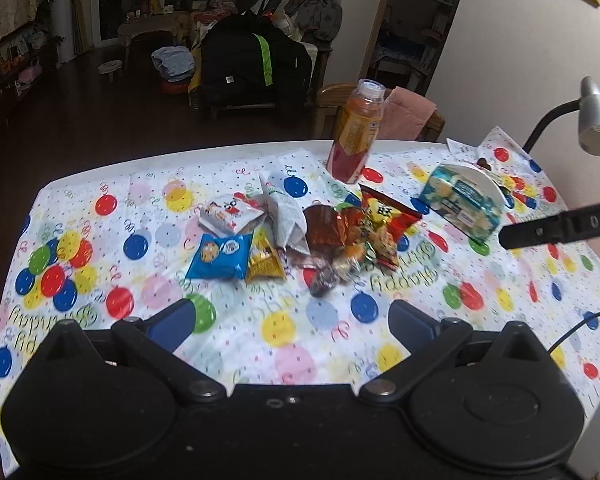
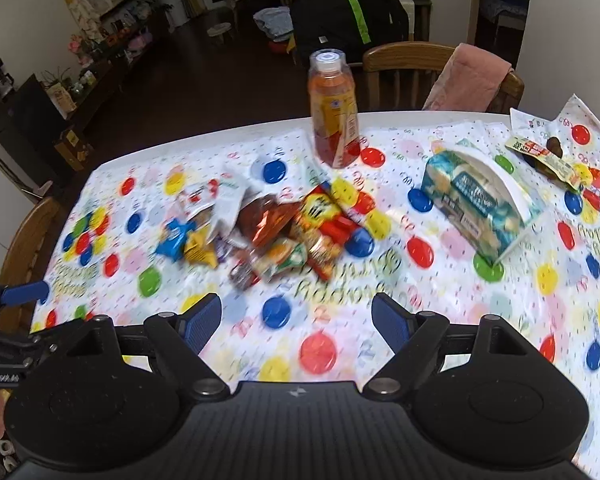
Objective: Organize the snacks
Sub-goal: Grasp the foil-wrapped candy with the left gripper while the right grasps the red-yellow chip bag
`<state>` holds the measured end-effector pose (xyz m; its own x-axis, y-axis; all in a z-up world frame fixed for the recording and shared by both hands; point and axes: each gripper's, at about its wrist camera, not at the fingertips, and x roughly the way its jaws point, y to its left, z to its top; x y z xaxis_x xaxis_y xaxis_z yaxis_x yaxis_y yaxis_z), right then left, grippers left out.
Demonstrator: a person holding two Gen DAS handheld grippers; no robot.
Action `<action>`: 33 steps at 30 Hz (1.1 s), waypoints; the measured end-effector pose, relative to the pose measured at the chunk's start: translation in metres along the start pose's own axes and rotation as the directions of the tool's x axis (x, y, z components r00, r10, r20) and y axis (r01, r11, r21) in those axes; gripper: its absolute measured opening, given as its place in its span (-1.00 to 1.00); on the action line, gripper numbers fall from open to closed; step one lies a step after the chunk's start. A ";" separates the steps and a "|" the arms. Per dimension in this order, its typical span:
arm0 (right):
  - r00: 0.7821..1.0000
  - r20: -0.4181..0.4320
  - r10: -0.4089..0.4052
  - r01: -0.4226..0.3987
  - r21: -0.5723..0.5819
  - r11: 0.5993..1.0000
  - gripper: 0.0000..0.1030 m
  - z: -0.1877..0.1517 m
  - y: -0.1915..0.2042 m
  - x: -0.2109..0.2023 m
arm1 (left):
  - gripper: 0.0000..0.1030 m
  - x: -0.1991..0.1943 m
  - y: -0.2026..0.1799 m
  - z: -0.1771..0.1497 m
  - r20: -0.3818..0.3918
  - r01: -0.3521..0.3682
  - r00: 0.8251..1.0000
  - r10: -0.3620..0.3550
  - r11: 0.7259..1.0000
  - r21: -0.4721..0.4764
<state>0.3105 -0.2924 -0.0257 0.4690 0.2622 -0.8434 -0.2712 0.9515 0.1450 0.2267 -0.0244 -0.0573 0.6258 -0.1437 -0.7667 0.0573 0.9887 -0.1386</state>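
Balloon-printed plastic tablecloth [image 1: 148, 240] covers the white table on which you work. At its middle lies the loose heap of snack packets [image 1: 296, 236], unsorted: a blue biscuit packet [image 1: 220, 256] touching a yellow packet [image 1: 265, 266], a crumpled white wrapper [image 1: 288, 212], a brown foil bag [image 1: 324, 224] and a red-and-yellow packet [image 1: 384, 216], all overlapping. Nothing appears grouped or put away, so you may judge the task barely begun, with the whole heap left to sort.

Your left gripper [image 1: 290, 326] hangs near the heap with its jaws apart and empty; your right gripper [image 2: 296, 320] likewise stands wide and holds nothing.

Behind the heap stands an orange drink bottle with a clear cap [image 1: 356, 132]; well to the right lies a teal tissue pack [image 2: 480, 200], and a grey desk lamp [image 1: 596, 120] leans in at the edge.
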 end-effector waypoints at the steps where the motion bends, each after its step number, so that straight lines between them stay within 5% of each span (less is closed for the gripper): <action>1: 1.000 -0.008 0.000 0.000 0.000 1.000 0.60 0.007 -0.004 0.008 | 0.99 0.006 0.000 0.003 -0.005 -0.003 1.000 0.003 1.000 0.000; 18: 0.990 -0.141 0.021 -0.022 -0.002 1.000 0.60 0.083 -0.044 0.135 | 0.97 0.115 -0.005 0.039 -0.109 -0.023 0.994 0.021 1.000 -0.017; 33: 0.973 -0.224 0.053 -0.056 -0.005 0.998 0.53 0.079 -0.048 0.198 | 0.49 0.188 -0.035 0.026 -0.220 0.038 0.975 -0.017 0.995 0.092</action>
<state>0.4827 -0.2730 -0.1590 0.2541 0.2699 -0.9288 -0.3011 0.9346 0.1892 0.3621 -0.0847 -0.1805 0.4378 -0.1665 -0.8835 0.1521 0.9823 -0.1098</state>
